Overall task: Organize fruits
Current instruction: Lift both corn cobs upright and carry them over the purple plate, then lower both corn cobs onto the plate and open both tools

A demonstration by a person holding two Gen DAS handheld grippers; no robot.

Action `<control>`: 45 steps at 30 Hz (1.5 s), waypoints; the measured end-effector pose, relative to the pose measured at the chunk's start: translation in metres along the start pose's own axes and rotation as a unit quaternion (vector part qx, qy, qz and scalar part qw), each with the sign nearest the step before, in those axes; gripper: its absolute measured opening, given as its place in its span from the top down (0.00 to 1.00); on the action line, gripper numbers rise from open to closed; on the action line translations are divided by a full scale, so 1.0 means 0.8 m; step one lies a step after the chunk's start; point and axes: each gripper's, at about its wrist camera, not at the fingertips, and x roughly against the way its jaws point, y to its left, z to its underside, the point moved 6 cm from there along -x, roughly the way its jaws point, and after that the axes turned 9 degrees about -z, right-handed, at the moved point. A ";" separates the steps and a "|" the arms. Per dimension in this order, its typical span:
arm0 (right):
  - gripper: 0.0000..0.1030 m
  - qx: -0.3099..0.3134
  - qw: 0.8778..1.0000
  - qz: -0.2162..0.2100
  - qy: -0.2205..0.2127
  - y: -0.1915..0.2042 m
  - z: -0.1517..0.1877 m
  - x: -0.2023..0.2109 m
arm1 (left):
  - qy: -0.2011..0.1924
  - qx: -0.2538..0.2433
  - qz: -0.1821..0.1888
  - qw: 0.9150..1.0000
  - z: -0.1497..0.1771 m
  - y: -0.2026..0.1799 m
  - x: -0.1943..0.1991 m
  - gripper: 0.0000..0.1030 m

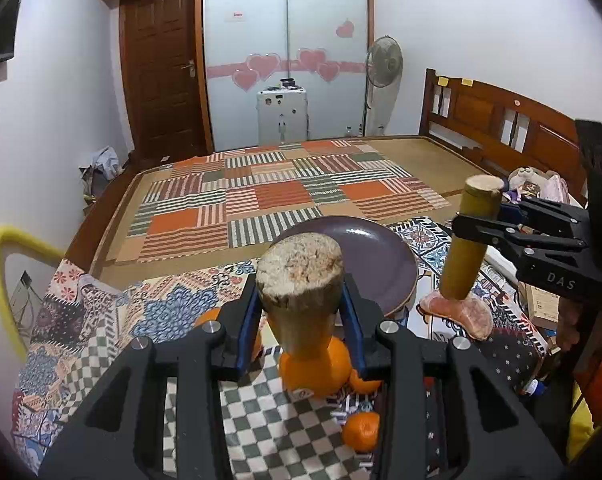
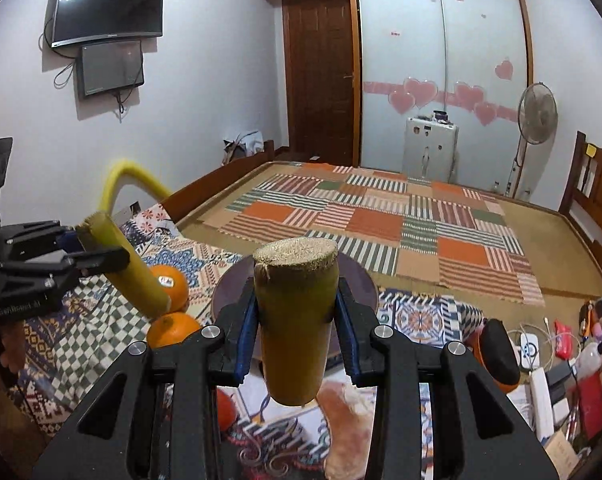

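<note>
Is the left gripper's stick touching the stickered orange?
Touching. The left wrist view shows the stick in the left gripper with its lower end pressed onto the orange, no gap visible.

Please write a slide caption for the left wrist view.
Left hand-held gripper clamps a sugarcane piece above oranges near a purple plate.

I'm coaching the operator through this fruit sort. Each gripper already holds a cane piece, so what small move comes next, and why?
Probably carry the left gripper forward and lower its sugarcane piece onto the purple plate. That plate sits bare just beyond the fingertips, and the jaws are already clamped on the piece above the oranges.
</note>
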 end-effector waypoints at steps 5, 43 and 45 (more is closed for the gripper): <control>0.68 -0.002 1.000 -0.001 0.009 -0.008 0.001 -0.023 | 0.010 -0.002 0.008 1.000 -0.002 -0.009 -0.025 0.63; 0.68 -0.024 0.996 -0.020 0.086 -0.035 -0.002 -0.127 | 0.082 0.026 0.043 0.995 -0.042 -0.034 -0.167 0.63; 0.68 -0.032 0.995 -0.022 0.089 -0.039 -0.002 -0.131 | 0.087 0.033 0.046 0.995 -0.044 -0.032 -0.174 0.63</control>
